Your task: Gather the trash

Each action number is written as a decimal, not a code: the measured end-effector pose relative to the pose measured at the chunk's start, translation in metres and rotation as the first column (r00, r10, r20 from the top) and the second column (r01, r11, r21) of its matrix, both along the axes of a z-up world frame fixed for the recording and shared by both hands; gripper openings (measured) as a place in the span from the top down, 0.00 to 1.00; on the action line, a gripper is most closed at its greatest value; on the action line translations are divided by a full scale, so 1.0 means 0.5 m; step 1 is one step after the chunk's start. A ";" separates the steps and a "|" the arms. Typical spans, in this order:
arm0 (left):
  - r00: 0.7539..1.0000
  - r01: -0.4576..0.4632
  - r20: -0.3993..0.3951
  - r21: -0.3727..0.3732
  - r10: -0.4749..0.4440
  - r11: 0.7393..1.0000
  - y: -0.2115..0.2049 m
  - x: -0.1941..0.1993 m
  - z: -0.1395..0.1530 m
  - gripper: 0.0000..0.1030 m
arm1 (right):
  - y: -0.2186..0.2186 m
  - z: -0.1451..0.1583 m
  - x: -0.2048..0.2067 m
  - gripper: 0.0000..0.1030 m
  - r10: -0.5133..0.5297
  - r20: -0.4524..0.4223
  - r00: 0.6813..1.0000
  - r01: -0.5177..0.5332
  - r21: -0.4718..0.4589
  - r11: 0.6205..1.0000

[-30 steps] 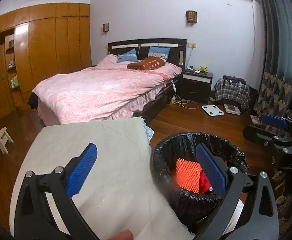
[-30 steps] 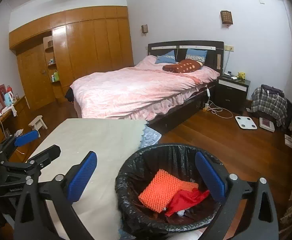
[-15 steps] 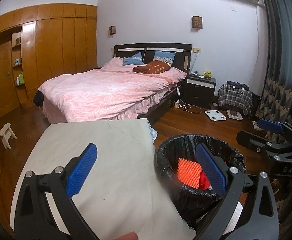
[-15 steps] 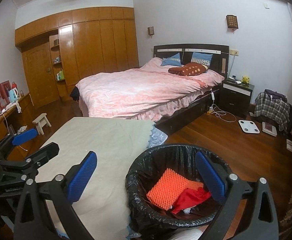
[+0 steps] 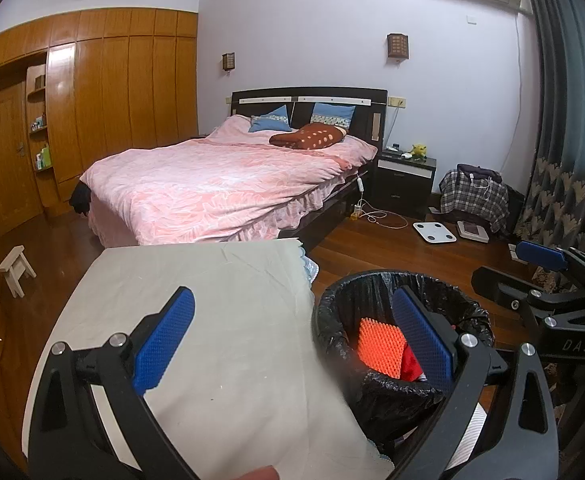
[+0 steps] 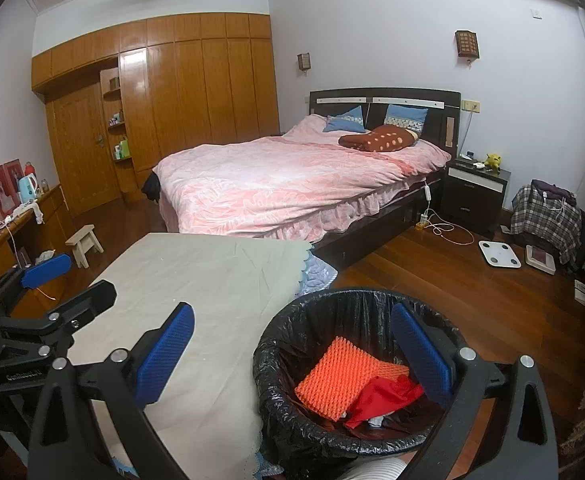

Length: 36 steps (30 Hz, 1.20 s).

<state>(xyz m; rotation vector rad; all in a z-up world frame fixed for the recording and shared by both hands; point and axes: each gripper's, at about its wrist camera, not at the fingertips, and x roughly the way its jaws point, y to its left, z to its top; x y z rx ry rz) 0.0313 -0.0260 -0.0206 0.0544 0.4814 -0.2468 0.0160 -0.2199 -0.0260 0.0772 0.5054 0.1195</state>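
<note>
Both hand-held grippers hang spread with nothing between their blue pads: the left gripper (image 5: 292, 340) over the cloth-covered table (image 5: 228, 320), the right gripper (image 6: 292, 352) over its right edge and the trash bin (image 6: 356, 432). Lined with a black bag, the bin stands just beside that edge and holds an orange knobbly mat (image 6: 344, 376) and red cloth (image 6: 384, 396). Beyond stand a pink-quilted bed (image 6: 292, 188), nightstand (image 6: 474, 188) and wooden stool (image 6: 84, 244).

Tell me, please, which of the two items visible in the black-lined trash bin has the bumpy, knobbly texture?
The orange pad; it lies flat and is covered in small bumps, while the red cloth beside it is smooth and crumpled.
</note>
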 end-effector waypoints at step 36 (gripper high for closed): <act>1.000 -0.005 -0.005 0.015 0.005 1.000 0.005 0.003 -0.003 0.06 | -0.003 0.000 0.004 0.06 0.000 -0.002 1.000 0.000 0.001 1.000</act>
